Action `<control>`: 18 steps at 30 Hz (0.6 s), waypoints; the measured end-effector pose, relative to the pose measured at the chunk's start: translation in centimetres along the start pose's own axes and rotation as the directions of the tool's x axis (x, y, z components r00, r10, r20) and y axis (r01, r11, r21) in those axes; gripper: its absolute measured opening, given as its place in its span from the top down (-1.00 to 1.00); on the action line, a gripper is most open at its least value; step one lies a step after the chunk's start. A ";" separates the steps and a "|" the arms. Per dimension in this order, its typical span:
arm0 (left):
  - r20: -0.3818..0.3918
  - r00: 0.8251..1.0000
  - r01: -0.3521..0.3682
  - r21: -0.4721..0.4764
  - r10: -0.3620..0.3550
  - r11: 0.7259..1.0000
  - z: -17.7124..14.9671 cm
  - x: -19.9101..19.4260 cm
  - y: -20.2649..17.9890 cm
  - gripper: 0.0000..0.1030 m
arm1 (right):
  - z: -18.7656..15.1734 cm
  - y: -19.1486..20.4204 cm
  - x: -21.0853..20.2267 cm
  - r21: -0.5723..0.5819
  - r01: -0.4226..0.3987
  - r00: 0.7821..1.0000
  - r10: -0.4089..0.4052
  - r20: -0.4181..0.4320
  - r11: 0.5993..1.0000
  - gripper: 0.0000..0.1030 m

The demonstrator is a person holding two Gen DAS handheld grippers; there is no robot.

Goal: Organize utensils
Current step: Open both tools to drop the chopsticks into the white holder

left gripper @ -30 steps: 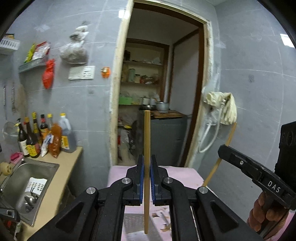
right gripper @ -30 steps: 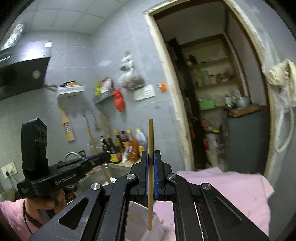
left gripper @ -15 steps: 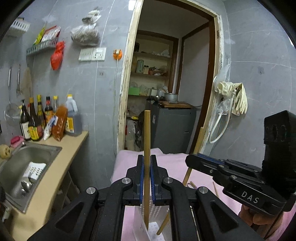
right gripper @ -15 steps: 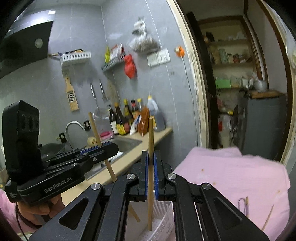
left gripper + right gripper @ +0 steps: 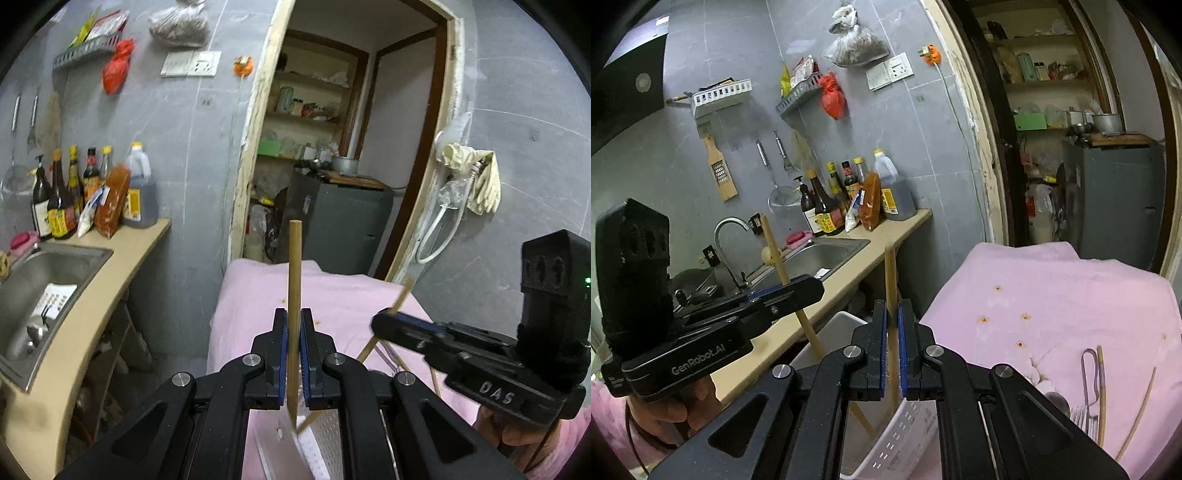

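Observation:
My left gripper point(image 5: 293, 325) is shut on a wooden chopstick point(image 5: 294, 280) held upright, its lower tip over a white perforated basket point(image 5: 325, 443). My right gripper point(image 5: 892, 314) is shut on a second chopstick point(image 5: 891, 280), also upright, its lower end inside the white basket point(image 5: 905, 435). Each gripper shows in the other's view: the right one point(image 5: 384, 325) with its slanted chopstick point(image 5: 400, 295), the left one point(image 5: 809, 291) with its chopstick point(image 5: 775, 254). The basket stands on a pink cloth point(image 5: 1052, 295).
A fork point(image 5: 1084, 415), a metal clip-like utensil point(image 5: 1089, 369) and more chopsticks point(image 5: 1102, 391) lie on the cloth at right. A counter point(image 5: 122, 266) with a steel sink point(image 5: 40, 280) and several bottles point(image 5: 59, 199) runs along the left. A doorway point(image 5: 340, 166) is behind.
Both grippers have tilted downward and lowered toward the basket, with the chopsticks still held. The table and basket have come further into view.

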State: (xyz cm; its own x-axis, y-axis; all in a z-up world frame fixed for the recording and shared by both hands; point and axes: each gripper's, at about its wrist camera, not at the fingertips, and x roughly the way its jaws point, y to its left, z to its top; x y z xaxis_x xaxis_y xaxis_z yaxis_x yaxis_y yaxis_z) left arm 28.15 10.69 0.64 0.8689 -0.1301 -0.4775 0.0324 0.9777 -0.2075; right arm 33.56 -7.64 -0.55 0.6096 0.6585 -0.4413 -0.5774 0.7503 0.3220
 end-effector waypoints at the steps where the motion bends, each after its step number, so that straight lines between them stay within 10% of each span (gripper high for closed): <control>1: -0.006 1.000 0.000 -0.009 0.000 1.000 -0.1 0.0 0.1 0.87 | 0.1 -0.2 -0.2 0.009 0.002 1.000 -0.002 0.004 1.000 0.84; 6: -0.015 1.000 0.001 -0.034 -0.002 0.999 -0.2 -0.3 0.3 0.82 | 0.4 -0.8 -2.0 0.042 0.024 0.999 -0.026 0.047 0.999 0.48; 18: 0.070 0.997 -0.009 -0.013 0.010 1.000 0.6 -2.8 -3.1 -0.31 | 1.0 -2.9 -9.4 0.087 0.218 0.957 -0.230 0.175 0.972 -0.35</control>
State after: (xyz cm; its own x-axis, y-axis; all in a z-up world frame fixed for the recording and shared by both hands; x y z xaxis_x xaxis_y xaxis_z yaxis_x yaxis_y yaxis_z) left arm 25.94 8.10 3.12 0.9019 -0.1086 -0.4182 0.0181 0.9765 -0.2146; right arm 30.00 -15.95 3.53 0.8117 0.4677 -0.3499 -0.3811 0.8780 0.2896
